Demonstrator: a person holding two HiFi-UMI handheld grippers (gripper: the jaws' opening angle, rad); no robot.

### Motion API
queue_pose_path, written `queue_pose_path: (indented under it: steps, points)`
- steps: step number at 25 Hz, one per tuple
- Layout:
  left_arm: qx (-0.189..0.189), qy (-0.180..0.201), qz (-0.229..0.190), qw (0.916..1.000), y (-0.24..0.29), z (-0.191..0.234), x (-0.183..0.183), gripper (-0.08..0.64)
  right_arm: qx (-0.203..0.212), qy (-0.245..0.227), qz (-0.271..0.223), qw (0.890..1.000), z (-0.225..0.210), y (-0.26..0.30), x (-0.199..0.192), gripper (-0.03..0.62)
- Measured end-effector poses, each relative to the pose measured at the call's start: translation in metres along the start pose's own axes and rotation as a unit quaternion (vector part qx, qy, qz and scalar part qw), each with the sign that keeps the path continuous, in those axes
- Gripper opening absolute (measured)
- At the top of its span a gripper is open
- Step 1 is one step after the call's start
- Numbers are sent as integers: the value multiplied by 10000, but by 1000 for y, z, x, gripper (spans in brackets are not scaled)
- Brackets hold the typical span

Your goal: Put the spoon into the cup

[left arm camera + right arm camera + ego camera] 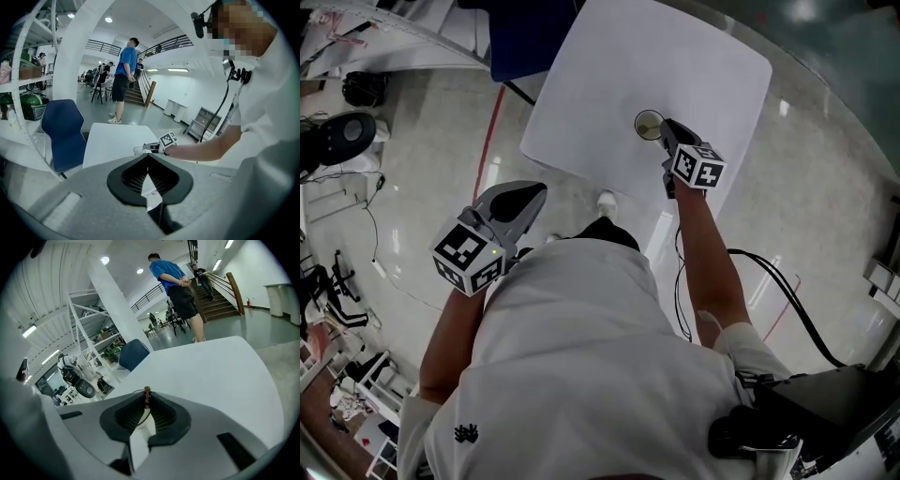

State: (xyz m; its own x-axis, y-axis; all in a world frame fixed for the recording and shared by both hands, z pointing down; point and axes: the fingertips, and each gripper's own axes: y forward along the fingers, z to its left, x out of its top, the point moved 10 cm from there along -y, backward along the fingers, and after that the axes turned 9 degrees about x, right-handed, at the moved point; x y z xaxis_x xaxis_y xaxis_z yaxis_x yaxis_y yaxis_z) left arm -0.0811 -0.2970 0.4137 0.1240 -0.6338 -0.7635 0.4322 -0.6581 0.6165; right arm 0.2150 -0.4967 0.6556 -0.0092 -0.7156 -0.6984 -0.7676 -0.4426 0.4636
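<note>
Currently: R gripper is over the white table, jaw tips just beside the rim of the cup. R gripper view: jaws clenched on the spoon, thin handle pinched between the pads, brown end sticking out past the tips. Spoon's bowl not visible in any view; cannot tell whether it is inside the cup. Cup stands upright on the table's near half, apart from the edges.

L gripper is held off the table, beside the person's torso, above the floor, well apart from the cup. L gripper view: jaws closed together, nothing between them.

Blue chair at the table's far side. Bystander in blue shirt stands beyond the table, back to cam, hands clasped behind.
</note>
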Motion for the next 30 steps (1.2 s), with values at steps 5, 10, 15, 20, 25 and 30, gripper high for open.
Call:
queue_pose_path:
  steps: [5, 10, 15, 20, 25, 30]
  points:
    - [12, -17, -9, 10000, 1, -1, -1, 11, -32, -60, -37, 10000, -5, -2, -2, 44]
    - [-7, 1, -27, 10000, -3, -3, 0, 11, -36, -125, -39, 9999, -4, -3, -3, 53]
    - [-20, 11, -77, 10000, -7, -6, -2, 11, -79, -92, -42, 9999, -6, -7, -7, 157]
    - [-77, 35, -122, 9999, -15, -7, -6, 11, -148, -99, -21, 9998, -2, -15, -8, 217]
    - [-190, 101, -223, 9995, -29, -6, -14, 11, -280, -135, -114, 9995, 13, -32, -13, 239]
    - [-274, 153, -408, 9987, -53, -7, -27, 11, -461, -157, -182, 9986, 36, -59, -31, 235]
